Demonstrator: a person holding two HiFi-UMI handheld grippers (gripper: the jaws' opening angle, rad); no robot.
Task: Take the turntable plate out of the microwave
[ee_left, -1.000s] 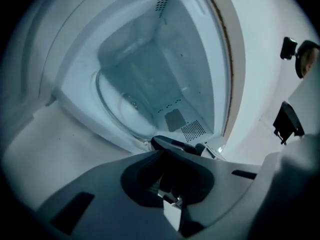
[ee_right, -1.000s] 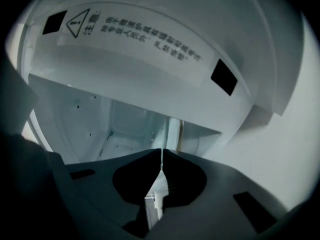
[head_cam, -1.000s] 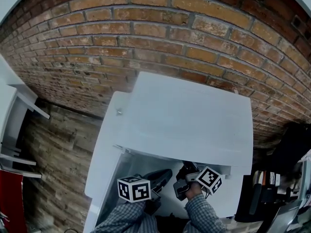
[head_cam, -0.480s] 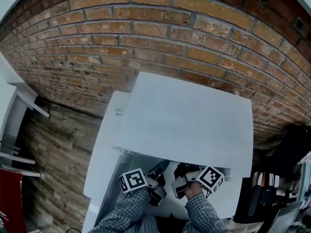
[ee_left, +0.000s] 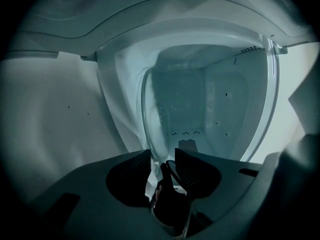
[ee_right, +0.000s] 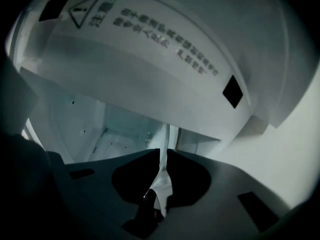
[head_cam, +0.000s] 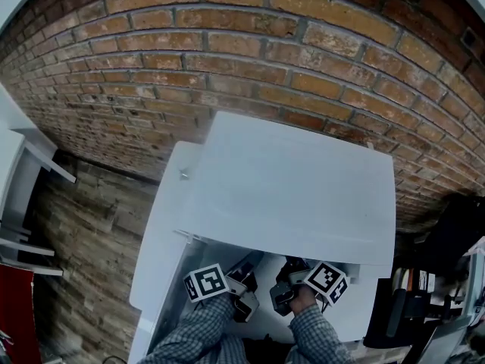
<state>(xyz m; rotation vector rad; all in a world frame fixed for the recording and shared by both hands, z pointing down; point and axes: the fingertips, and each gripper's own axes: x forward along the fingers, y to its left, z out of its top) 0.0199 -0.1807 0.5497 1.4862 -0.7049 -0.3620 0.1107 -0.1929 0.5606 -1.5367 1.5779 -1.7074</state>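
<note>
The white microwave [head_cam: 288, 180] stands against a brick wall, seen from above, and both grippers reach into its front opening. The glass turntable plate [ee_left: 210, 109] shows tilted in the left gripper view, with the cavity visible through it. My left gripper [ee_left: 164, 154] [head_cam: 248, 268] has just been opening. Its jaws stand apart with the plate's rim between them, and the pads do not press on it. My right gripper [ee_right: 163, 150] [head_cam: 289, 270] is shut on the plate's thin rim [ee_right: 162, 169]. In the head view the plate is hidden.
The microwave's open door [head_cam: 161, 233] hangs at the left of the opening. A brick wall [head_cam: 227, 44] rises behind. A white shelf unit [head_cam: 23, 173] stands at far left, dark clutter [head_cam: 455, 279] at far right. A warning label [ee_right: 150, 34] marks the microwave's housing.
My left gripper has rolled and moved a little further into the opening, beside the right one. The right gripper has stayed almost in place.
</note>
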